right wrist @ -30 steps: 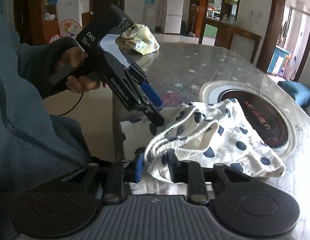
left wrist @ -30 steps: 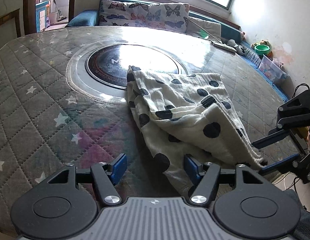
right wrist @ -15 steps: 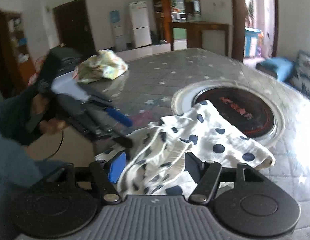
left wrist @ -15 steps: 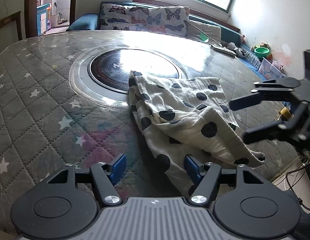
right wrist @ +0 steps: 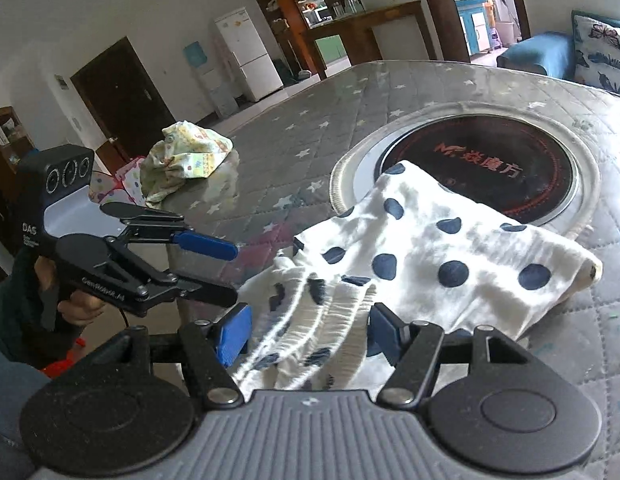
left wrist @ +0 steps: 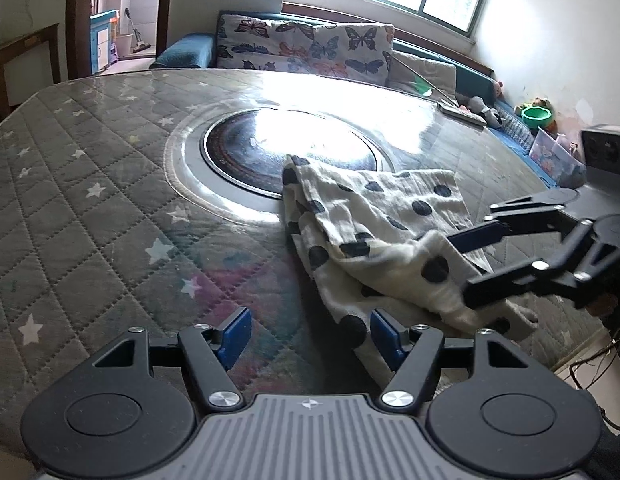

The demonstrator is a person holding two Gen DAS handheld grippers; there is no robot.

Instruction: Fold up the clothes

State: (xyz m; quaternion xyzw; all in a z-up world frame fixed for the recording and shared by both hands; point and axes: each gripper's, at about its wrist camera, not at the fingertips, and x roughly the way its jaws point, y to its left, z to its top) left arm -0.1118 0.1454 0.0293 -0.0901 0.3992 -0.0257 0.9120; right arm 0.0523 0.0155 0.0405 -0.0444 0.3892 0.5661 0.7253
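A white garment with dark blue polka dots (left wrist: 374, 224) lies crumpled on the quilted table, one end over the round hob (left wrist: 269, 152). My left gripper (left wrist: 310, 338) is open, just short of the garment's near edge, its right finger beside the cloth. My right gripper (right wrist: 307, 334) is open with the garment's gathered waistband (right wrist: 310, 320) lying between its fingers. It also shows in the left wrist view (left wrist: 466, 264), over the garment's right end. The left gripper shows in the right wrist view (right wrist: 225, 272), open beside the cloth.
A second crumpled, pale patterned garment (right wrist: 185, 160) lies further along the table. The table edge (left wrist: 566, 344) runs close by the polka-dot garment. A butterfly-print sofa (left wrist: 310, 48) stands behind the table.
My right gripper was shut on the waistband a second ago; it has opened and swung over the table. The left gripper has stayed open and moved slightly forward.
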